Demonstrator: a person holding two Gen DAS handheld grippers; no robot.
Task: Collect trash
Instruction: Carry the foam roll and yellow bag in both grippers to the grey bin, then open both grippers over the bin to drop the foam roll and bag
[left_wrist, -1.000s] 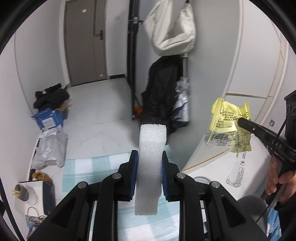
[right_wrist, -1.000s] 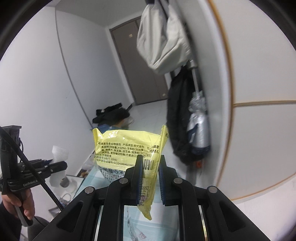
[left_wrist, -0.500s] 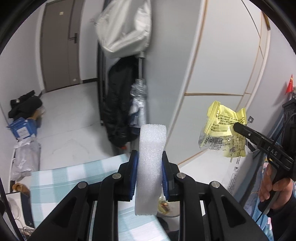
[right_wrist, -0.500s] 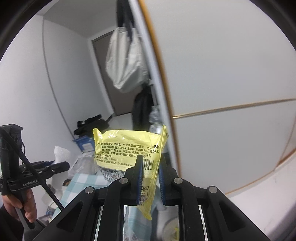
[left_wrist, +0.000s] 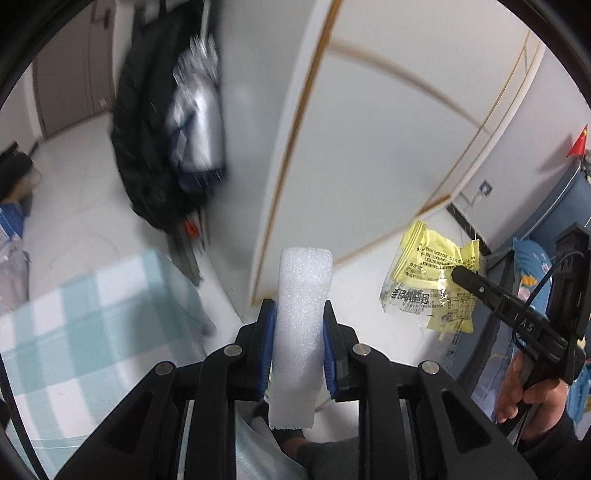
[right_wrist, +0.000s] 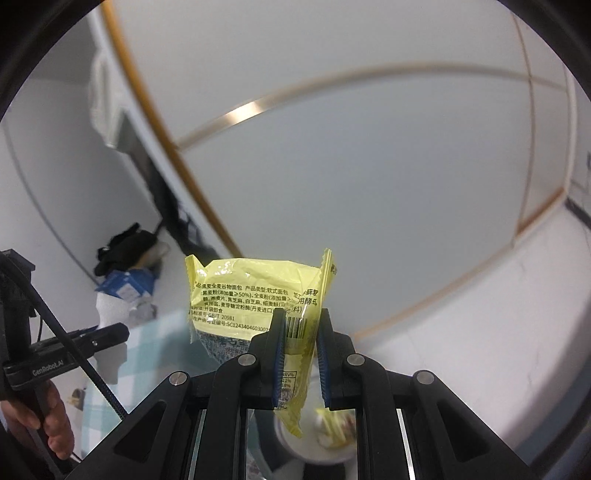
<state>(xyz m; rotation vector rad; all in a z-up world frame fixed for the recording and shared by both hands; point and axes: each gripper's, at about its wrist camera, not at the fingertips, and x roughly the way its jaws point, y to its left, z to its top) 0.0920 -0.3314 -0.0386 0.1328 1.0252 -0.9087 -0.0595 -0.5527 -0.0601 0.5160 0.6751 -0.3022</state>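
White wall (right_wrist: 369, 166) is filling the background. Left claw (left_wrist: 299, 332) is clamping a foam strip (left_wrist: 301, 325) upright; right claw (right_wrist: 299, 354) is pinching a yellow wrapper (right_wrist: 255, 291), bin (right_wrist: 325, 443) lying beneath it.

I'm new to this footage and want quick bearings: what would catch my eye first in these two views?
In the left wrist view, a white foam strip stands upright, clamped in the left gripper at centre. The crinkled yellow wrapper is brightest: pinched by the right gripper in its own view, and seen at right in the left view. Below the wrapper, blurred, is what may be a bin opening holding scraps.
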